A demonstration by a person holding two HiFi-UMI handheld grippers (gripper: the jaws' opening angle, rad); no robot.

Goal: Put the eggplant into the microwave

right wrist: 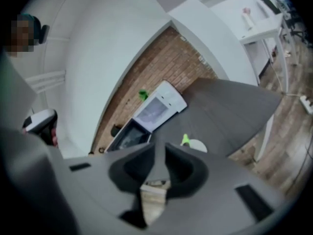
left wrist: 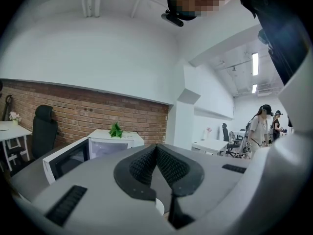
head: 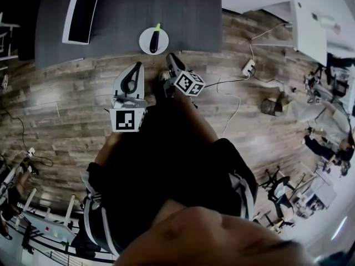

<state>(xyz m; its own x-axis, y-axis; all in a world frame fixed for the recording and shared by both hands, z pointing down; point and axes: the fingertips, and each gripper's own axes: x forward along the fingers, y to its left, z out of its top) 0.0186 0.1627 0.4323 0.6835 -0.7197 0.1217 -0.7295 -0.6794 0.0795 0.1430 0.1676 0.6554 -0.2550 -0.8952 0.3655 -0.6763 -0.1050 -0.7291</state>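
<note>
A dark eggplant [head: 155, 40] with a green stem lies on a white plate [head: 145, 43] at the near edge of the grey table [head: 183, 15]. The white microwave [head: 80, 10] stands at the table's left with its door open. Both grippers hang over the wooden floor, short of the table. My left gripper [head: 137, 66] is shut and empty; in its own view the tips [left wrist: 156, 148] meet, with the microwave [left wrist: 73, 155] beyond at left. My right gripper [head: 171, 59] points at the plate, its jaws [right wrist: 160, 153] all but together and empty. Only the eggplant's stem [right wrist: 185, 140] shows above them, in front of the microwave [right wrist: 146, 114].
A power strip [head: 248, 67] and cables lie on the floor right of the table. A small bin [head: 272, 105], office chairs [head: 280, 190] and people [head: 327, 143] are further right. A white desk [head: 319, 21] stands at the back right. A green plant [left wrist: 116, 129] sits on the microwave.
</note>
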